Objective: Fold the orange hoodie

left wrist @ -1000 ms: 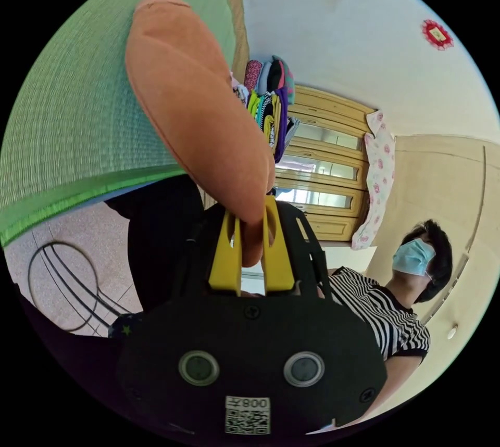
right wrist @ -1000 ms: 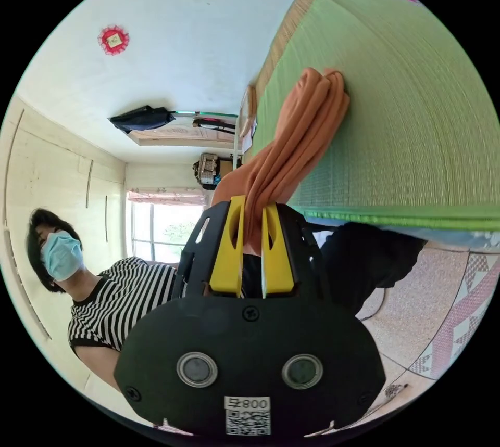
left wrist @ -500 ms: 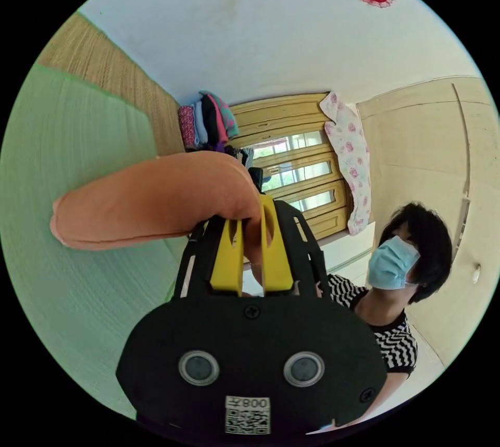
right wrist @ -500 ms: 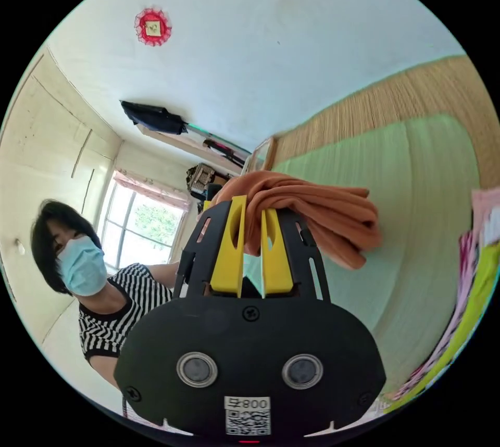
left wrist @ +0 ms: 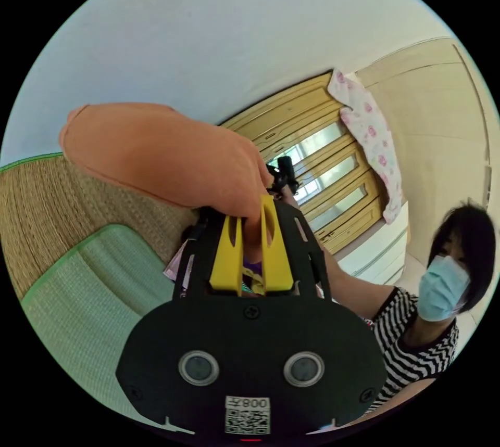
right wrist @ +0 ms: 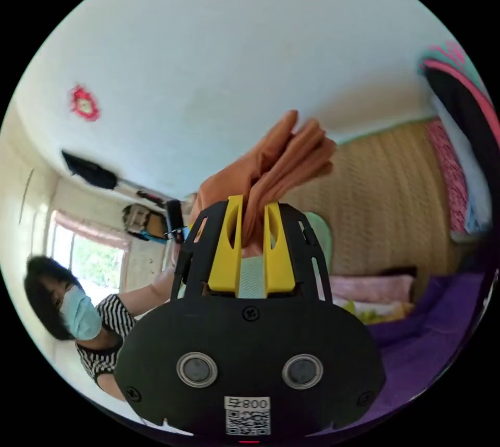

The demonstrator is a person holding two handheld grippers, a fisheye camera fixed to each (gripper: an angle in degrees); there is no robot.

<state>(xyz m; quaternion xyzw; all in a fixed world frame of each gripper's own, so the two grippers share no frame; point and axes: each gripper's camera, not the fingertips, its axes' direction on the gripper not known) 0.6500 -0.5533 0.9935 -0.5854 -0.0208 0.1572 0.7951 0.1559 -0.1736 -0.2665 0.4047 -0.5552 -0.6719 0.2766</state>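
Note:
The folded orange hoodie hangs in the air, a thick smooth roll stretching left from my left gripper, whose yellow jaws are shut on its edge. In the right gripper view the orange hoodie shows as bunched layered folds rising from my right gripper, also shut on the cloth. Both grippers hold it lifted above the green mat, with the white ceiling behind.
A stack of folded clothes stands at the right, with purple cloth and pink cloth below it. A woven straw mat borders the green one. A person in a striped top stands by wooden windows.
Both grippers have carried the hoodie up off the green mat and towards the stack of folded clothes. Both views have swung, so the mat has dropped low.

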